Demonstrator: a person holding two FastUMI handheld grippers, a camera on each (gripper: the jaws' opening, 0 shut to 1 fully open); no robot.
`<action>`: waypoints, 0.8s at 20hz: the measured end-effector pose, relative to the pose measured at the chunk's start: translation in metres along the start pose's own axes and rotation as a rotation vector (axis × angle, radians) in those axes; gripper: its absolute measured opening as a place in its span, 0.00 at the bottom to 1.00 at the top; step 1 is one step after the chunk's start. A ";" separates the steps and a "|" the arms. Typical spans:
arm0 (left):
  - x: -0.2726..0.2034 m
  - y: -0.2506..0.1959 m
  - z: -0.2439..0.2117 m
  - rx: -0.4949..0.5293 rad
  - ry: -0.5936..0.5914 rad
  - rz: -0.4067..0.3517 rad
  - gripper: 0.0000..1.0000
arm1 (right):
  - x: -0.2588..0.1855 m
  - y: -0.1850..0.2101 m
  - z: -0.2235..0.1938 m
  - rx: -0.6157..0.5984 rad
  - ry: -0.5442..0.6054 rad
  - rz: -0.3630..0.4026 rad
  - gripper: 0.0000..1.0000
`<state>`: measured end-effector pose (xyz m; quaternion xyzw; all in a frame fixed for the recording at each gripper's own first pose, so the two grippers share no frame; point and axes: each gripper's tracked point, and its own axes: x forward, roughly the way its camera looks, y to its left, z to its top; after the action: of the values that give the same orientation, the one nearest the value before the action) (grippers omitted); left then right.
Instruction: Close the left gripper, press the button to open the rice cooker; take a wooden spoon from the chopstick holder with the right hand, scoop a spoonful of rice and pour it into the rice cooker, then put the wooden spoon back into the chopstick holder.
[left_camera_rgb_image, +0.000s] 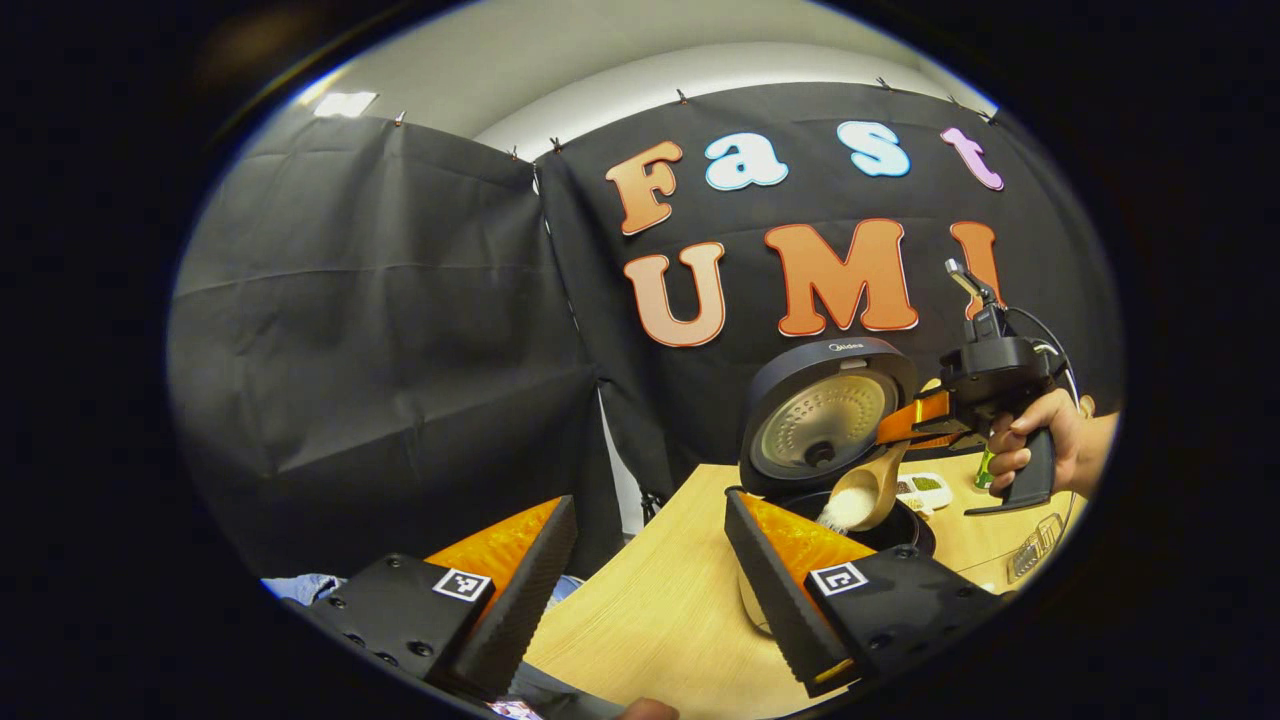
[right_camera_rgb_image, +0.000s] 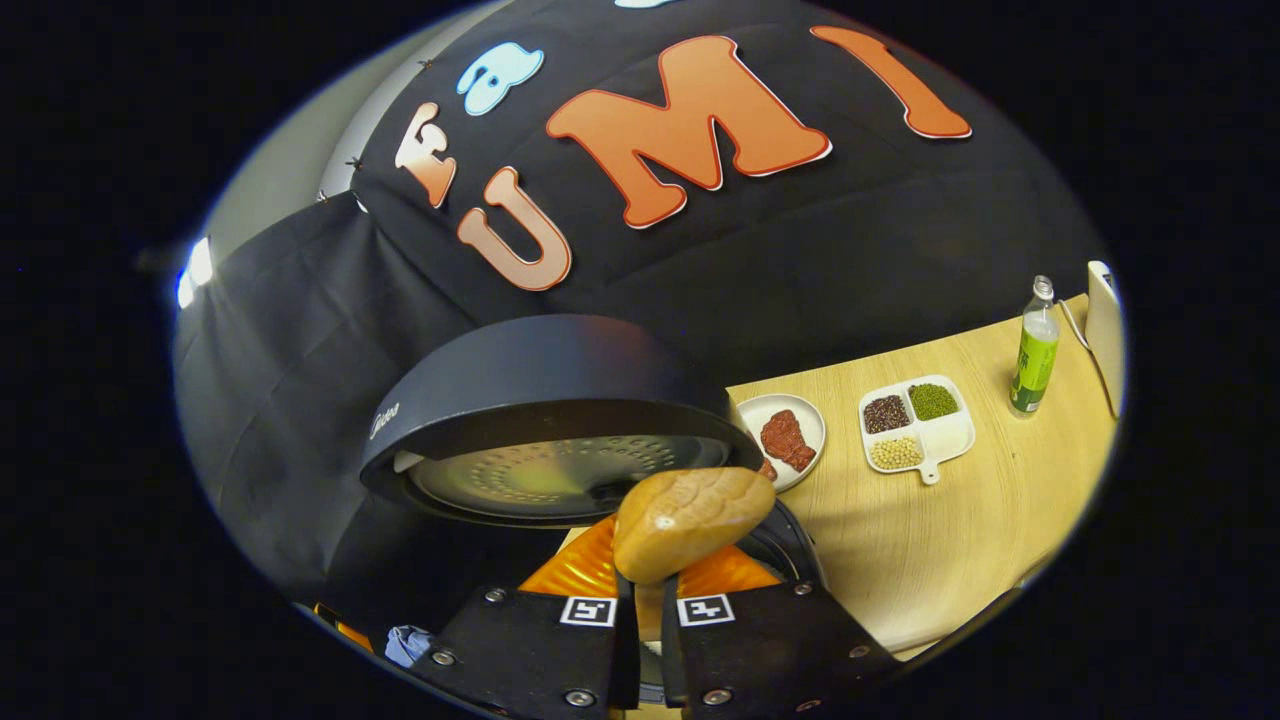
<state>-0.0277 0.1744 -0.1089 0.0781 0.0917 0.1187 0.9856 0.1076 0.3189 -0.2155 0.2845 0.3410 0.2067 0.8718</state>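
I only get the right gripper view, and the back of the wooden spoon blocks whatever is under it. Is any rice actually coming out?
Observer: Yes. In the left gripper view the wooden spoon is tipped over the open rice cooker, with white rice at its lower lip, above the pot.
Operator: What's the other tool doing?
Observer: The left tool is open over the table, holding nothing.
Operator: And who holds mine?
Observer: A hand grips the handle of the right tool.

Wooden spoon (left_camera_rgb_image: 872, 490) tips rice (left_camera_rgb_image: 838, 512) into open rice cooker (left_camera_rgb_image: 828, 420)
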 end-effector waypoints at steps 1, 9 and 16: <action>0.000 0.001 -0.003 -0.001 0.008 0.002 0.93 | 0.000 -0.001 0.000 0.002 0.000 -0.003 0.08; 0.002 0.004 -0.006 0.010 0.014 0.007 1.00 | -0.003 0.011 0.015 -0.105 -0.044 -0.003 0.08; 0.002 0.002 -0.007 0.013 0.018 0.009 1.00 | -0.009 0.018 0.022 -0.287 -0.087 -0.014 0.08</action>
<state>-0.0272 0.1782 -0.1156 0.0839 0.1007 0.1232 0.9837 0.1140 0.3195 -0.1865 0.1631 0.2719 0.2346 0.9189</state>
